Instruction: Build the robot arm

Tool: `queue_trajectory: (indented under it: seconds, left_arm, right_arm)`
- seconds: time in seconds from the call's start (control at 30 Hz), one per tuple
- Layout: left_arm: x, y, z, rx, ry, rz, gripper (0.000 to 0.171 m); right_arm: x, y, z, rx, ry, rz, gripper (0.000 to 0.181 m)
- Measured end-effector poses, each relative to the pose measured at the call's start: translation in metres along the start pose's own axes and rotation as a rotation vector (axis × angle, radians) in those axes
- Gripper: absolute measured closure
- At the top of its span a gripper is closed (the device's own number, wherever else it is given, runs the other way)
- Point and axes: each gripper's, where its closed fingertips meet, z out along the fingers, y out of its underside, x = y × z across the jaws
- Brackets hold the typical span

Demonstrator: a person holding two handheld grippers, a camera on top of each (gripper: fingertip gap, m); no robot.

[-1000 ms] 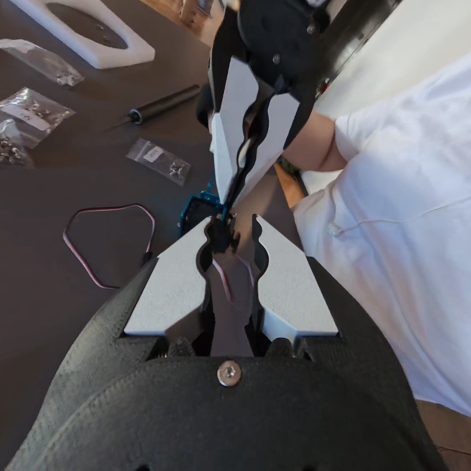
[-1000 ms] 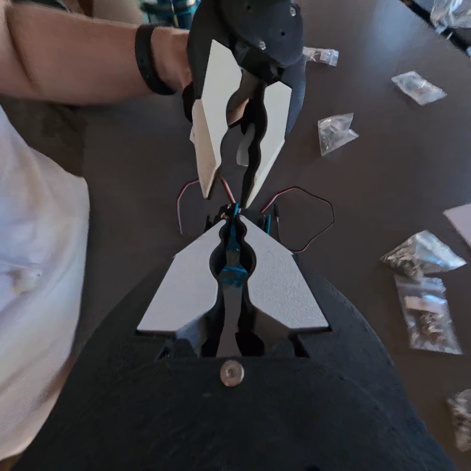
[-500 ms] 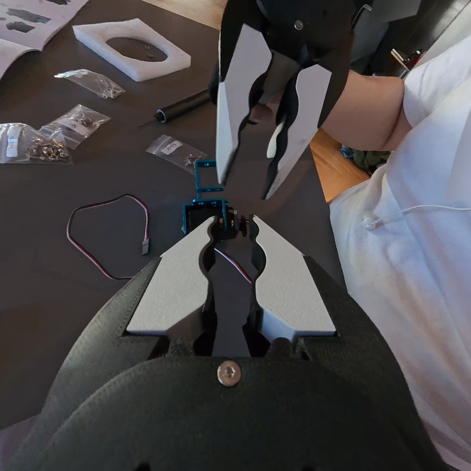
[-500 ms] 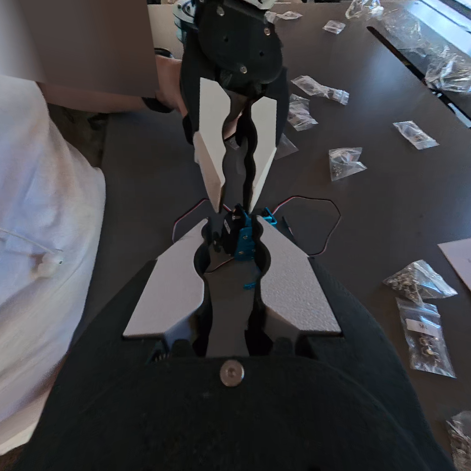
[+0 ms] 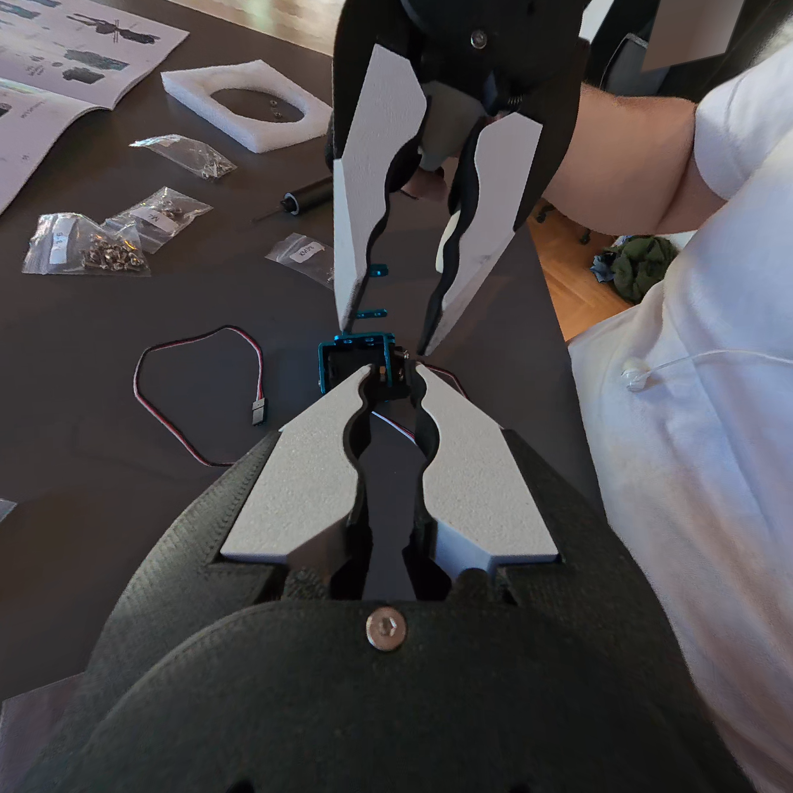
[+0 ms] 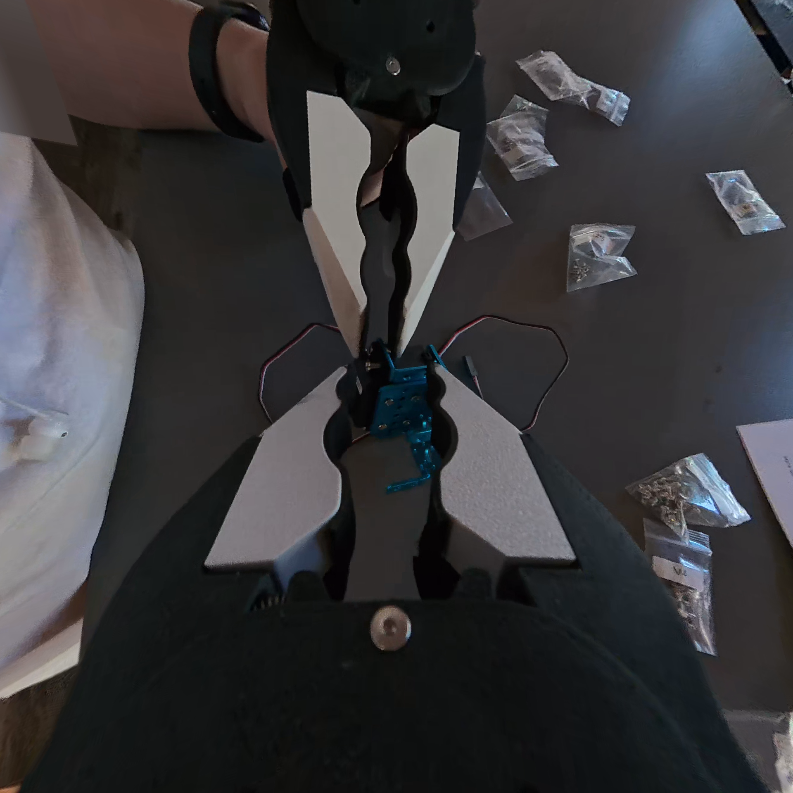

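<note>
Servo (image 5: 397,379) with blue bracket (image 5: 356,343) sits at mid-table, between both grippers' tips. Table (image 5: 86,472) dark brown.

Left gripper (image 5: 391,368): fingers narrowly parted, tips clenched on each side of the black servo body. Contact looks firm in the left wrist view. In the right wrist view the same gripper (image 6: 382,345) comes down from above, with its tips pinching the servo (image 6: 360,386) at the top.

Right gripper (image 6: 392,371): fingers released, spread wide. Bracket (image 6: 399,412) lies in the gap, near the right finger but not squeezed. A thin L-shaped blue arm of the bracket reaches back toward the camera. From the left wrist view this gripper (image 5: 384,339) hangs tip-down over the bracket. Its left tip is just at the bracket's far edge and its right tip just beside the servo's screw.

Wire (image 5: 171,425), red, white and black, loops over the table left of the bracket and ends in a black plug (image 5: 258,410). A second stretch runs out under the left gripper.

Around, well apart from the grippers:
- screw bags (image 5: 86,253), clear, several, with more on the far side (image 6: 600,257)
- foam frame (image 5: 240,116), white, with an oval cutout
- booklet (image 5: 77,64), open, at the far left corner
- black tube (image 5: 309,197), lying behind the right gripper

Person in a white shirt (image 5: 686,429) at the table edge, black wristband (image 6: 210,68) on the left forearm.
</note>
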Motion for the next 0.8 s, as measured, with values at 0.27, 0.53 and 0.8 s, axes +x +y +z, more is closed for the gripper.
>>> queue_trajectory:
  seconds: [0.27,0.53,0.8]
  left_arm:
    - [0.0018,-0.0015,0.0030,0.008,0.007,0.002,0.161]
    - [0.0021,-0.0010,0.0027,0.013,0.019,0.001,0.161]
    - [0.0033,0.0029,-0.0009,-0.002,0.040,-0.001,0.158]
  right_arm:
    - [0.0018,0.0004,0.0005,-0.017,-0.014,0.041,0.150]
    - [0.0006,0.0008,-0.0003,-0.033,-0.093,-0.005,0.153]
    - [-0.0002,0.0002,0.0015,-0.056,-0.129,-0.077,0.153]
